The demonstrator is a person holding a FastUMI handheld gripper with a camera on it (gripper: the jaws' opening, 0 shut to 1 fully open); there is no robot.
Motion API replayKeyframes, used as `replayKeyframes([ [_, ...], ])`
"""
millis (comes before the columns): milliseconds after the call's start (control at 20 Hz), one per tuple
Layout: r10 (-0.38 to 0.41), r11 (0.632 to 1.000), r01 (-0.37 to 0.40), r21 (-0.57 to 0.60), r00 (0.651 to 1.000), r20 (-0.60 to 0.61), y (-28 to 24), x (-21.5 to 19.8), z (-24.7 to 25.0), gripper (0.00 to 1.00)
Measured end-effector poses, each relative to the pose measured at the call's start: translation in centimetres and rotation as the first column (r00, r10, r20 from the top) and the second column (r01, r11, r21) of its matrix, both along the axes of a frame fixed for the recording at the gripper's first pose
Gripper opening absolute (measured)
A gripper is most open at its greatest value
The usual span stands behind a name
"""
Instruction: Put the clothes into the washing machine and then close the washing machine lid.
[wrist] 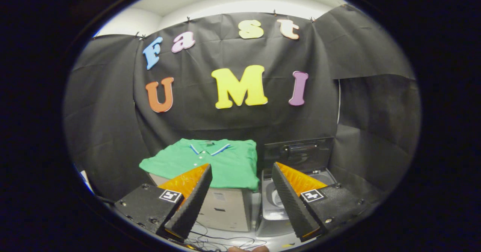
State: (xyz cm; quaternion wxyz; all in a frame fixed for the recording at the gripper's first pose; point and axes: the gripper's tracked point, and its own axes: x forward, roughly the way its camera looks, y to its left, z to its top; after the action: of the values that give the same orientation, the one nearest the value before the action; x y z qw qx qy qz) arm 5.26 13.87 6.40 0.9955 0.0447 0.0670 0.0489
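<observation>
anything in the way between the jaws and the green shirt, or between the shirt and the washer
Nothing visible. The open gripper faces the green shirt on its box, and the washing machine beside it has its lid raised.

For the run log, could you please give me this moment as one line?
gripper: open, holding nothing | green shirt: folded on box, beyond fingers | washing machine: lid up | stage: not yet picked

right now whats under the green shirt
The green shirt lies folded on a pale box, beyond the open claw. Its front face shows; the shirt covers its top.
</observation>
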Motion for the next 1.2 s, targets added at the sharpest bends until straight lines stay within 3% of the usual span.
replayKeyframes([
  [450, 0.128, 0.99, -0.136, -0.027, 0.971, -0.203, 8.9, 4.7, 1.3, 1.0],
  [700, 0.16, 0.981, -0.184, -0.06, 0.945, -0.284, 11.4, 9.6, 1.3, 1.0],
  [850, 0.192, 0.973, -0.226, -0.047, 0.905, -0.38, 12.9, 12.3, 0.2, 1.0],
  [1200, 0.193, 0.962, -0.271, -0.036, 0.767, -0.611, 14.8, 18.8, -2.6, 1.0],
])
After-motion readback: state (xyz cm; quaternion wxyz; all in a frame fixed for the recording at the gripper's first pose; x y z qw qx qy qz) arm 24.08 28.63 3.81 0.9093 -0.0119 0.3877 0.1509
